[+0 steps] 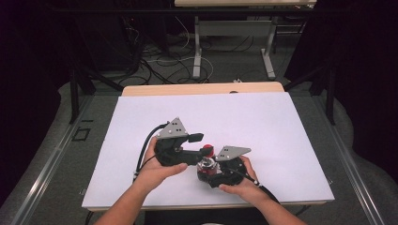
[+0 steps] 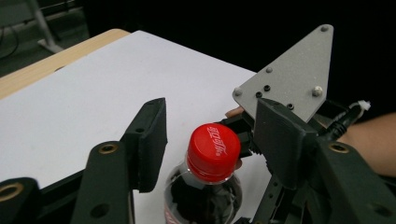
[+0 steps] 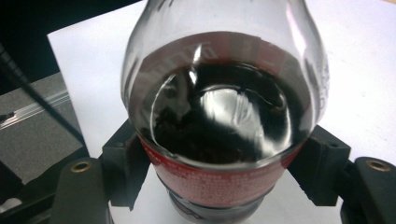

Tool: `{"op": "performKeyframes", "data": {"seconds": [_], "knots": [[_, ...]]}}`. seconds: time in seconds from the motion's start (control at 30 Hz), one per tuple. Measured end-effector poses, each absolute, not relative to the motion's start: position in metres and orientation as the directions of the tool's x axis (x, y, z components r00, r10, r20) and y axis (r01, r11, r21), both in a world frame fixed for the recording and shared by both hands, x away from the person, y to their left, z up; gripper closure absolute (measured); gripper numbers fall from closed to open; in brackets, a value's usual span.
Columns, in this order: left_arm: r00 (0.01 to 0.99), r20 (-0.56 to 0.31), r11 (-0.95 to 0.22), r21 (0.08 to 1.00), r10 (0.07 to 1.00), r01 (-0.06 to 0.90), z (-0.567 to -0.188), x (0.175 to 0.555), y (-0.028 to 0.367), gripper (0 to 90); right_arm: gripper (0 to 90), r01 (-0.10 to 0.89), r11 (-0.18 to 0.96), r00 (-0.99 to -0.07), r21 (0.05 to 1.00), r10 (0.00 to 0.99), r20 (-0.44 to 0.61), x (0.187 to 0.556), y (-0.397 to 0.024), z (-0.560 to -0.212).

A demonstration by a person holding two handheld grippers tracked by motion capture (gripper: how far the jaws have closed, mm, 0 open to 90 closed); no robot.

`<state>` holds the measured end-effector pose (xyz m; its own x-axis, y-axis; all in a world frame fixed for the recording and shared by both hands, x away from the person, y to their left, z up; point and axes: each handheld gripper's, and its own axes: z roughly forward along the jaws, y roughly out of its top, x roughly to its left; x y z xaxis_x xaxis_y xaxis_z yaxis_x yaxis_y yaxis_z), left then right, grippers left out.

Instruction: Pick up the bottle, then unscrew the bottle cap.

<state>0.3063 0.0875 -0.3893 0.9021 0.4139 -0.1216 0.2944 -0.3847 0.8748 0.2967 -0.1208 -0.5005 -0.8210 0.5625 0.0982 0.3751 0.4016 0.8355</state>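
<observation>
A small cola bottle (image 1: 205,168) with a red cap (image 2: 214,145) stands near the front edge of the white table (image 1: 281,126), between the person's two hands. It is clear plastic, holds dark liquid, and has a red label (image 3: 215,182) around its body.

In the right gripper view, the right gripper (image 3: 219,163) is clamped on the bottle: its two black jaws press against the labelled body from either side, and the clear shoulder rises above them. In the high view this gripper (image 1: 220,176) sits low at the bottle's side, held by the right hand (image 1: 241,183), with its grey three-cornered plate (image 1: 232,152) on top.

The left gripper (image 2: 210,140) is up at the cap. In the left gripper view, its jaws stand apart, one on each side of the cap, with a visible gap to each, so they are not touching it. The left hand (image 1: 157,168) holds this gripper (image 1: 199,140) just left of the bottle.

Beyond the table lie a grey floor and tangled cables (image 1: 164,61).
</observation>
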Motion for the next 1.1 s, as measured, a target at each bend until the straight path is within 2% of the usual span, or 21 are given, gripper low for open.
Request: {"op": "performKeyframes", "data": {"seconds": [0.1, 0.23, 0.47, 0.6, 0.8, 0.9, 0.97, 1.0, 1.1], "knots": [[0.920, -0.103, -0.425, 0.864, 0.378, 0.271, -0.389, 0.310, 0.090, 46.2, 29.0, 0.362, 0.407, -0.832, 0.839, 0.547, 0.094, 0.295, -0.120, -0.499], [0.943, -0.129, -0.449, 0.854, 0.307, 0.263, -0.391, 0.316, 0.092, 47.2, 28.9, 0.351, 0.410, -0.843, 0.842, 0.531, 0.093, 0.293, -0.119, -0.498], [0.969, -0.179, -0.484, 0.842, 0.171, 0.241, -0.400, 0.329, 0.089, 58.4, 28.9, 0.328, 0.434, -0.862, 0.839, 0.501, 0.078, 0.290, -0.115, -0.499], [0.972, -0.178, -0.488, 0.842, 0.151, 0.230, -0.402, 0.331, 0.089, 60.4, 28.9, 0.331, 0.439, -0.865, 0.835, 0.496, 0.082, 0.290, -0.115, -0.500], [0.959, -0.155, -0.464, 0.849, 0.237, 0.252, -0.404, 0.325, 0.088, 61.1, 29.0, 0.349, 0.441, -0.852, 0.827, 0.517, 0.084, 0.291, -0.116, -0.500], [0.934, -0.134, -0.443, 0.852, 0.332, 0.280, -0.404, 0.315, 0.083, 61.3, 29.0, 0.354, 0.426, -0.837, 0.832, 0.541, 0.079, 0.292, -0.116, -0.501], [0.890, -0.105, -0.416, 0.856, 0.444, 0.308, -0.404, 0.302, 0.074, 61.3, 29.0, 0.367, 0.417, -0.820, 0.832, 0.568, 0.077, 0.293, -0.116, -0.501], [0.890, -0.105, -0.416, 0.856, 0.444, 0.308, -0.404, 0.302, 0.074, 61.4, 29.0, 0.367, 0.417, -0.820, 0.832, 0.568, 0.077, 0.293, -0.116, -0.501], [0.825, -0.078, -0.374, 0.864, 0.560, 0.336, -0.405, 0.291, 0.064, 61.4, 29.0, 0.378, 0.423, -0.809, 0.824, 0.584, 0.072, 0.293, -0.117, -0.499]]}}
